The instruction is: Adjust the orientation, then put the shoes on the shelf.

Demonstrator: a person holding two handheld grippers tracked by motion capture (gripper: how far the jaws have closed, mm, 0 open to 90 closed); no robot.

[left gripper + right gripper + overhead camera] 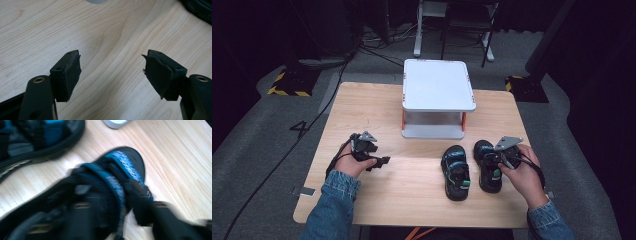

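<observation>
Straddling the right sandal [488, 172], long axis toward the white stand [438, 85], right tool [501, 161] narrow; left tool [379, 161] wide, empty.

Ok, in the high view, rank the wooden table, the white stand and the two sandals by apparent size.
1. Wooden table
2. White stand
3. Left sandal and right sandal: they look alike, and a hand partly covers the right one, so no ranking.

Two black sandals with blue straps, left one [455, 172] with a green tab, right one [488, 170], pale wood-grain table [412, 195], white stand [438, 85] with orange posts, black grippers, left [379, 162], right [502, 161], blue denim sleeves [332, 200], grey carpet [262, 150].
</observation>
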